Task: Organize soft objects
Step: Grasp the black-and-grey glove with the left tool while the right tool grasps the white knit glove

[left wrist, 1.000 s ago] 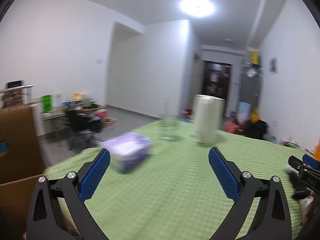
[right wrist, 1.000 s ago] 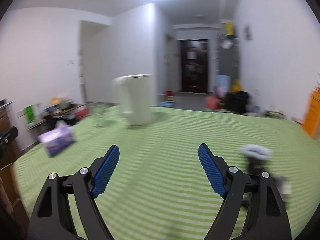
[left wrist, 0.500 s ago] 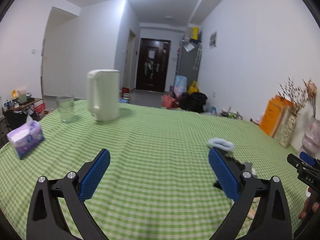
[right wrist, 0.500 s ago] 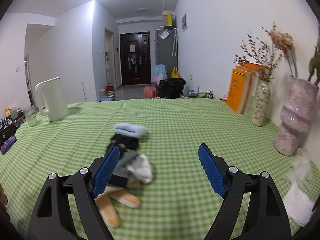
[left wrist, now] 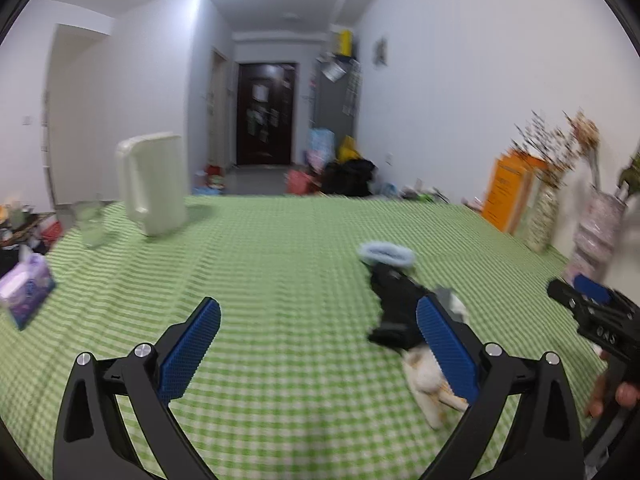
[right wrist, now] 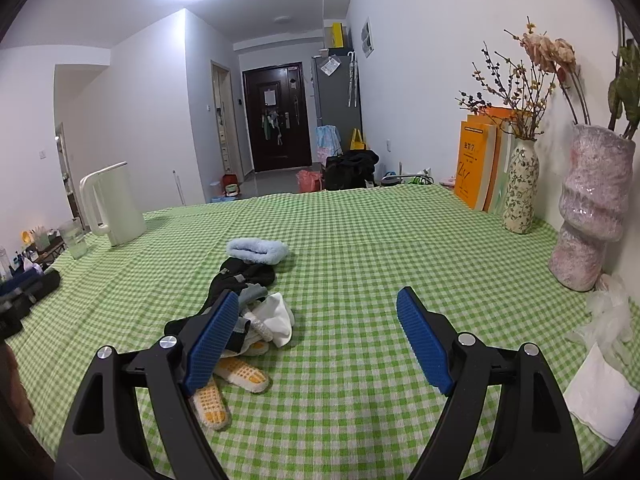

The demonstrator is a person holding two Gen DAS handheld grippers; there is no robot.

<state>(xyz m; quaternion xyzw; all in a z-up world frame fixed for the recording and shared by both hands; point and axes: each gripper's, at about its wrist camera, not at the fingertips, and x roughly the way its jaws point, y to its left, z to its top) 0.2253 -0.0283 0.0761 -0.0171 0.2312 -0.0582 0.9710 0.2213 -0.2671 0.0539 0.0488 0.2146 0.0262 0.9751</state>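
Note:
A heap of socks lies on the green checked tablecloth (right wrist: 360, 248): a fluffy light blue sock (right wrist: 256, 249) at its far end, black socks (right wrist: 244, 276) behind a white one (right wrist: 278, 318), and cream socks with yellow grip dots (right wrist: 240, 372) nearest. My right gripper (right wrist: 316, 340) is open and empty, with the heap behind its left finger. In the left wrist view the same heap (left wrist: 396, 304) sits behind the right finger of my left gripper (left wrist: 320, 344), also open and empty. The right gripper (left wrist: 592, 312) shows at that view's right edge.
A white kettle (right wrist: 114, 204) and a glass (right wrist: 74, 238) stand far left, a tissue pack (left wrist: 24, 288) beyond them. Orange books (right wrist: 480, 164), a flowered vase (right wrist: 518, 184) and a pink vase (right wrist: 590, 216) line the right wall side. A white napkin (right wrist: 600, 396) lies near right.
Both views have swung right from the kettle and tissue pack to the sock heap, which now lies just ahead of both grippers. Both sets of jaws stay equally wide.

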